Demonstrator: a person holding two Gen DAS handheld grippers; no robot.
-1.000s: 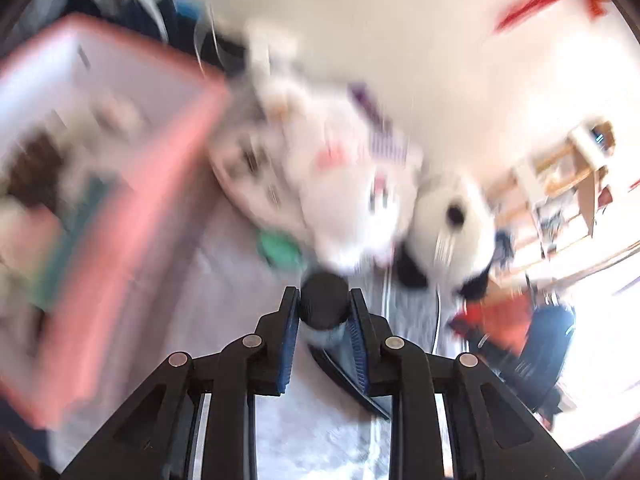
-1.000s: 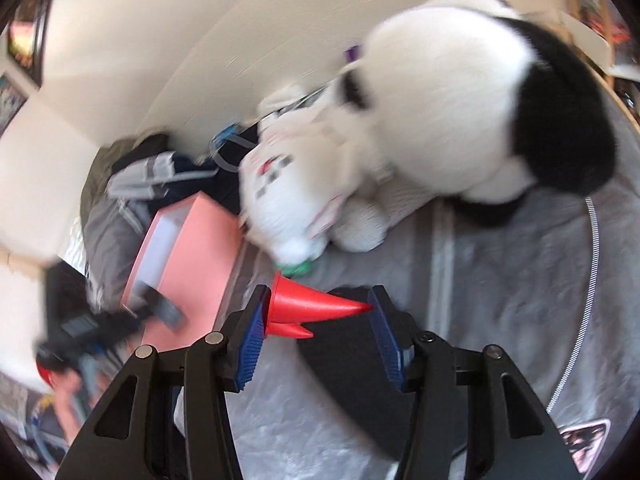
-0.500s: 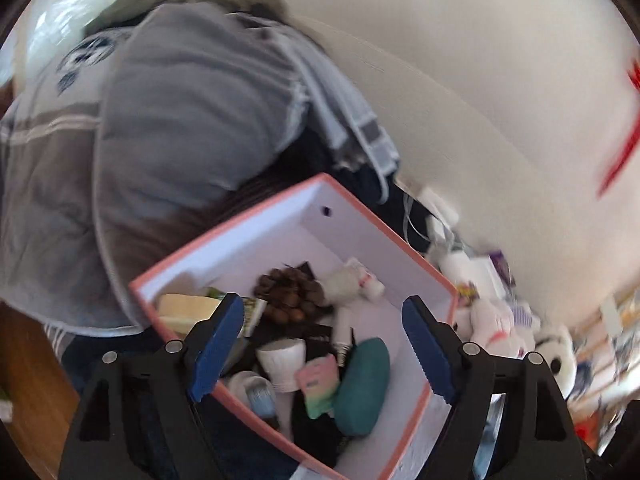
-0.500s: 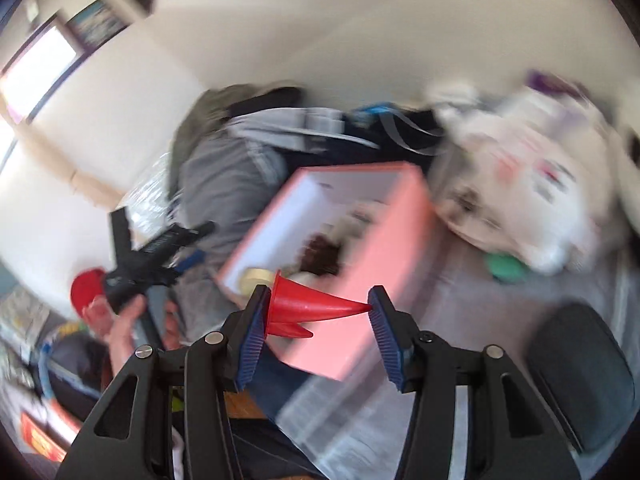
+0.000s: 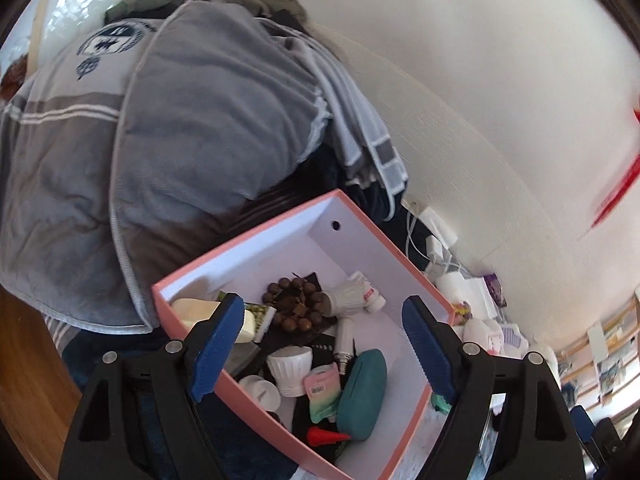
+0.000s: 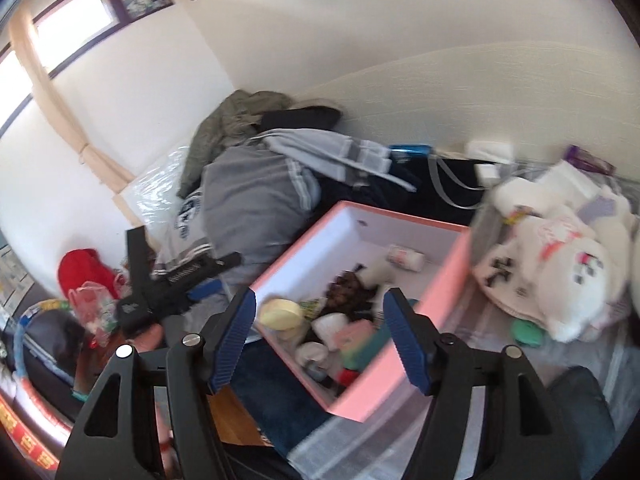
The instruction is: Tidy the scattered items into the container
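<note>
A pink box (image 5: 288, 224) with a white inside stands on the bed and holds several items: a red cone (image 5: 327, 437), a teal case (image 5: 362, 392), brown beads (image 5: 298, 306), white cups and tubes. My left gripper (image 5: 322, 350) is open and empty above the box. My right gripper (image 6: 320, 340) is open and empty over the box's near side; the box also shows in the right wrist view (image 6: 452, 276). A small green item (image 6: 527, 331) lies on the bed beside the box, under the white plush toy (image 6: 568, 256).
A grey pile of blankets and clothes (image 5: 180, 120) lies behind the box. The white wall (image 5: 480, 60) runs along the far side. A black pad (image 6: 580, 412) lies at the lower right. My left hand tool (image 6: 176, 284) shows at the left in the right wrist view.
My right gripper opened and let go of the red cone, which now lies in the box. My left gripper, open half a second ago, came closer over the box.
</note>
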